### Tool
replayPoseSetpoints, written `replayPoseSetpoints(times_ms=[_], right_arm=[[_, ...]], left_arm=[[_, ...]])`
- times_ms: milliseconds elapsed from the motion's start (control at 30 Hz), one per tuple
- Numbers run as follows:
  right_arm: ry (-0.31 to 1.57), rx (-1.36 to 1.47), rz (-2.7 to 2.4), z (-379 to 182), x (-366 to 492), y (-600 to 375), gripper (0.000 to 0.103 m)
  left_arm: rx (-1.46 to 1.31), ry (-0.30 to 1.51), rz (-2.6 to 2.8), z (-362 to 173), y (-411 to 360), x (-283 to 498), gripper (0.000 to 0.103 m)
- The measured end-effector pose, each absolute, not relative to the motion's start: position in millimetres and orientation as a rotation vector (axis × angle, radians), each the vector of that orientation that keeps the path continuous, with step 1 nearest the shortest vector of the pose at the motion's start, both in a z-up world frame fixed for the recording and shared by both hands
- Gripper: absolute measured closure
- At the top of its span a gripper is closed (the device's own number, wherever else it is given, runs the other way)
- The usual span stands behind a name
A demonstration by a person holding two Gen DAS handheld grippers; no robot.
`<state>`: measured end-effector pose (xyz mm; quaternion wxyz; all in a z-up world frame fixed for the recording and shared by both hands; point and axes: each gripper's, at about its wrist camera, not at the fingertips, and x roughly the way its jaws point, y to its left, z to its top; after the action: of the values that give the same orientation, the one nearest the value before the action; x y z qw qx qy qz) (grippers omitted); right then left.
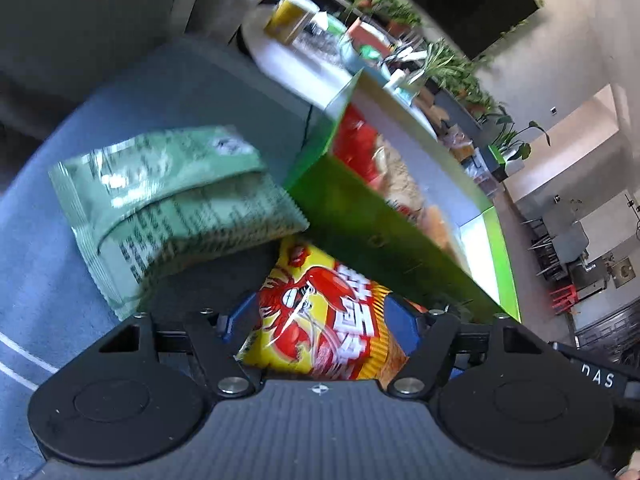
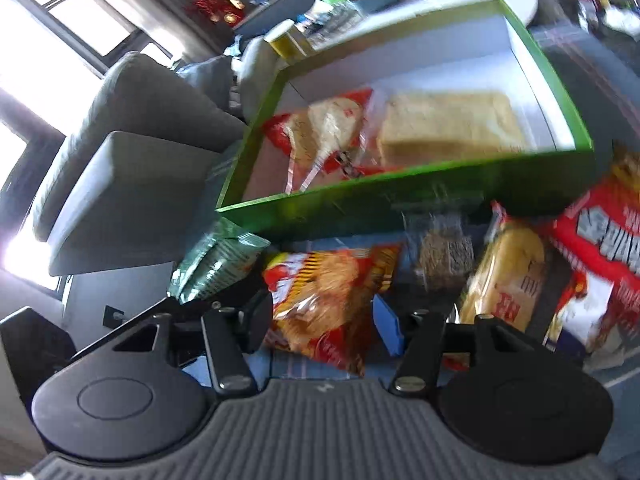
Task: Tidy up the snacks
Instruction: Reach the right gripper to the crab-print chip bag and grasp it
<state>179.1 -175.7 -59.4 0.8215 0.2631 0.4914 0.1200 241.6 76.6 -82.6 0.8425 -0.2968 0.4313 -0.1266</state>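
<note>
A yellow and red crayfish snack bag (image 1: 320, 320) fills the gap of my left gripper (image 1: 318, 312). Its edges press against both blue pads (image 1: 230, 320), so the gripper is shut on it. A pale green bag (image 1: 172, 208) lies just beyond, to the left. The green box (image 1: 380, 236) stands to the right with bread packs inside. In the right wrist view an orange-red chip bag (image 2: 332, 300) lies between the fingers of my right gripper (image 2: 324, 320). The jaws stand wide beside it and I see no squeeze on it. The green box (image 2: 400, 196) sits right behind, holding a bread loaf (image 2: 448, 128).
Right of the chip bag lie a clear packet of dark snacks (image 2: 444, 252), a yellow bread pack (image 2: 508, 272) and a large red bag (image 2: 600, 264). A grey sofa (image 2: 132, 152) stands to the left. A white round table (image 1: 288, 60) with clutter sits behind the box.
</note>
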Motion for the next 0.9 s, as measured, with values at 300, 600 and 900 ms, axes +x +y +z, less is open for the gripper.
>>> replayPoseSetpoints(times_ms=[300, 600, 900], right_arm=[[1.057, 0.561, 0.227, -77, 182, -174, 0.025], [1.048, 0.591, 0.235, -78, 178, -182, 0.028], [0.998, 0.594, 0.286, -62, 169, -187, 0.028]], left_arm=[[-0.692, 0.834, -0.226, -96, 78, 239, 0.035], [-0.521, 0.792, -0.254, -92, 52, 227, 0.053], [-0.494, 0.702, -0.289, -75, 47, 209, 0.058]])
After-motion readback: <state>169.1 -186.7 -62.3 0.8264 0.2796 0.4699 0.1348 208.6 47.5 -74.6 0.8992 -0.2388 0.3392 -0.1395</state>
